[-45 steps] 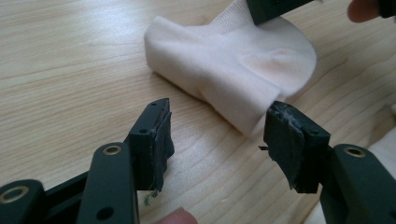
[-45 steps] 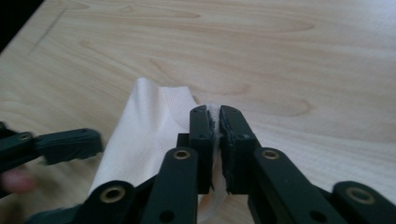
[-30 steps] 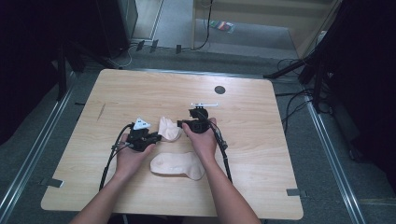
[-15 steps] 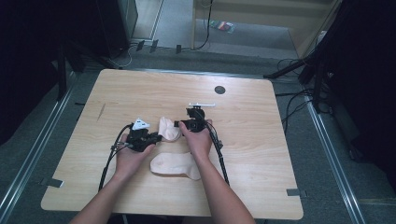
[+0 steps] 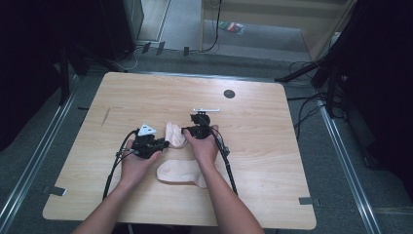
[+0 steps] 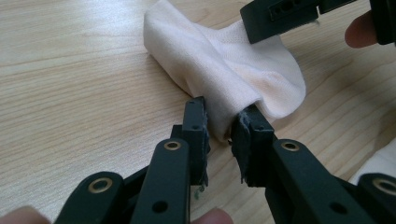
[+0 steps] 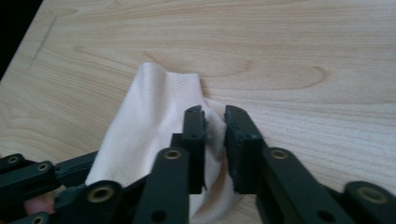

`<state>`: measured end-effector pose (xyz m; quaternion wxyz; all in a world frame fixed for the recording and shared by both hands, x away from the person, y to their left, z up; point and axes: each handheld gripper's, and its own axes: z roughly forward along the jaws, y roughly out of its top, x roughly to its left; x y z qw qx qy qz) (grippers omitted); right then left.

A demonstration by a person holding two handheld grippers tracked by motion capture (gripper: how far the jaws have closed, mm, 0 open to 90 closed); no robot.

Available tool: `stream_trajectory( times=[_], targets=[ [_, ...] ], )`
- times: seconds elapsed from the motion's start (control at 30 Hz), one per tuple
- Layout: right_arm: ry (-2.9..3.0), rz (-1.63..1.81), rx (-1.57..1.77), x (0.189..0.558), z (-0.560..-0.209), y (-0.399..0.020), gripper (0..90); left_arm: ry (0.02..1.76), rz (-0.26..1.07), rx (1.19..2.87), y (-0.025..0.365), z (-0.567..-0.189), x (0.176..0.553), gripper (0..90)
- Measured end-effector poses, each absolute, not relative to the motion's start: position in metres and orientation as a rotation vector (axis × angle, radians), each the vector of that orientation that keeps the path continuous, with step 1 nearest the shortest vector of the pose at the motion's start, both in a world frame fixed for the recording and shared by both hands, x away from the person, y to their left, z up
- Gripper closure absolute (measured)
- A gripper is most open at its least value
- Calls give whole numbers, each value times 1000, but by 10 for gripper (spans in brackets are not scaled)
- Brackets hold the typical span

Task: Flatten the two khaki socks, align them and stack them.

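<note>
Since a second ago our right gripper (image 5: 187,130) has just been closing its jaws, and they now pinch a fold of the small white sock (image 5: 174,134) between them; both hands otherwise sit much where they were. In the right gripper view (image 7: 214,122) the pads clamp the cloth near one edge, with the rest of the sock (image 7: 140,126) draped off to the side. Our left gripper (image 5: 164,143) bites the opposite edge: in the left gripper view (image 6: 223,122) its pads grip a thin fold while the sock (image 6: 219,65) humps up between the two tools. So we hold this sock at two points, bunched on the wooden table (image 5: 272,146) between our hands, just beyond the second sock (image 5: 180,171), which lies flat and untouched nearer us.

We judge that we are at the grasping stage of straightening or pairing the socks. Next we likely need to lift a little and draw the grippers apart to pull the cloth flat, keeping both pinches firm, then lay it alongside or onto its mate.
</note>
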<state>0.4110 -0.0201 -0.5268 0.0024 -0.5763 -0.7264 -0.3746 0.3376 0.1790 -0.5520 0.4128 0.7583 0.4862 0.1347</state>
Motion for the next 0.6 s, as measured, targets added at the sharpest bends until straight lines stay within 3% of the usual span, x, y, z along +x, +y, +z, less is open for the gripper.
stream_trajectory(
  times=[0.33,0.47,0.6],
  targets=[
    [-2337,-1367,-1605,400,-482,0,886,1248,341,1877,181,-552,339,459],
    [-2340,-1468,-1470,395,-456,10,886,1253,322,1842,185,-552,338,377],
    [-2283,-1622,-1353,388,-427,6,885,1187,387,1770,195,-545,326,327]
  ],
)
